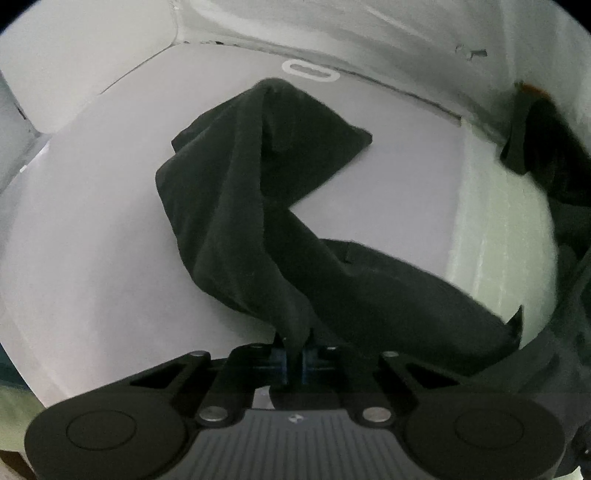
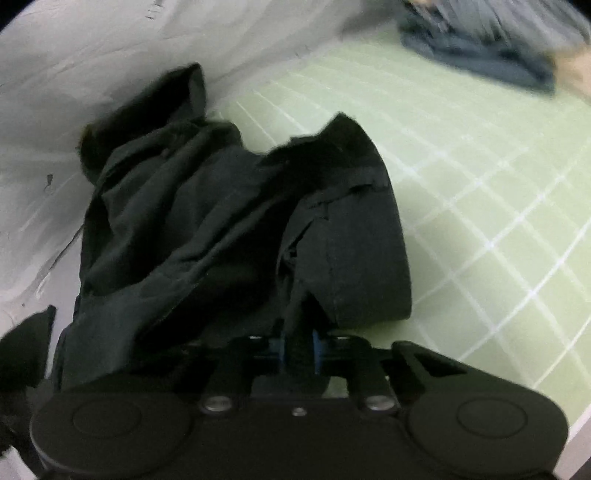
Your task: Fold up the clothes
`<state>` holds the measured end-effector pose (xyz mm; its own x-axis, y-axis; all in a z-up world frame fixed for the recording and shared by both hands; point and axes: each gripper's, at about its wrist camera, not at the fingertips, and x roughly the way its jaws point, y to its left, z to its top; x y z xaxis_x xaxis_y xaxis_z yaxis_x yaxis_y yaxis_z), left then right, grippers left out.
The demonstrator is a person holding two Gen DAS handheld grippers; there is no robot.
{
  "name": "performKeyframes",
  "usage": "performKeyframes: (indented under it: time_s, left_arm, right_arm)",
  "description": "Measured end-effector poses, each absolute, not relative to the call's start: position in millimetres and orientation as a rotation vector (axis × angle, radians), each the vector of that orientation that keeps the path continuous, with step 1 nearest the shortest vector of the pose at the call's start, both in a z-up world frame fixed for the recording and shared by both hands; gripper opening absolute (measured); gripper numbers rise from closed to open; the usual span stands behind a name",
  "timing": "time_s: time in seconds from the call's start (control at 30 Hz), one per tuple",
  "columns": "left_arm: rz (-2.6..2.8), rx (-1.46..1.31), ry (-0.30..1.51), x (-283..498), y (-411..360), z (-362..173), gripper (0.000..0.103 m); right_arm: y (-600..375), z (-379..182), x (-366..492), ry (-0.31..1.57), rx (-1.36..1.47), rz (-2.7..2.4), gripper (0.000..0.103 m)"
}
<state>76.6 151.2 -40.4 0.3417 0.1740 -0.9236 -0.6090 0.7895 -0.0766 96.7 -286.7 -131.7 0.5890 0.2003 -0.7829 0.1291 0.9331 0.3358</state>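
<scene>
A black garment [image 1: 236,206] trails away from my left gripper [image 1: 294,345] over a white table [image 1: 92,258], one end bunched near the far edge. My left gripper is shut on a pinch of this cloth. In the right wrist view the same black garment [image 2: 192,221] lies crumpled, partly on a pale green grid mat [image 2: 480,184], with a banded hem curving to the right. My right gripper [image 2: 298,345] is shut on a fold of it near that hem. The picture is blurred by motion.
A white wall [image 1: 369,33] runs close behind the table. A white oval handle or slot [image 1: 309,71] sits at the table's far edge. A folded blue-grey cloth [image 2: 487,55] lies at the mat's far right. More dark fabric [image 1: 543,147] hangs at the right edge.
</scene>
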Motion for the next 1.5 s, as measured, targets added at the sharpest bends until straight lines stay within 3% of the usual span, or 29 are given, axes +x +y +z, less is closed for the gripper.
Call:
performKeyframes:
  time_s: [0.23,0.43,0.57,0.67,0.77,0.87,0.9,1.23,1.33,1.5]
  left_arm:
    - [0.455,-0.565,1.023,59,126,2,0.005]
    - [0.355,-0.583,0.914,66,87,47,0.005]
    - [0.312,-0.533,0.863,124,76,43,0.006]
    - [0.330,-0.375,0.934,189,58,14,0.013]
    - [0.298,-0.288,1.042,222,45,-14,0.024]
    - [0.247,-0.309,1.029,223,45,-23,0.038]
    - [0.247,-0.334,1.032,221,50,-25,0.043]
    - [0.202,-0.545,0.978,173,104,-15,0.061]
    - [0.168,-0.576,0.938,150,117,-6,0.069]
    - [0.066,-0.670,0.846,117,144,6,0.074]
  right_arm:
    - [-332,-86,91,0.753,0.309,-0.092,0.010]
    - [-361,-34,89,0.536,0.081,-0.208,0.006]
    - [-381,-41,125,0.593,0.067,-0.195,0.006]
    - [-376,-61,137,0.685,0.082,-0.193,0.008]
    - [-371,-75,137,0.768,0.116,-0.217,0.021]
    - [-375,-75,119,0.769,0.179,-0.223,0.064]
    - [-379,-75,115,0.771,0.215,-0.233,0.070]
    - [-405,-118,106,0.885,0.668,-0.253,0.077]
    - [-396,-124,112,0.900,0.678,-0.225,0.079]
    - [-383,-125,119,0.919,0.633,-0.221,0.085]
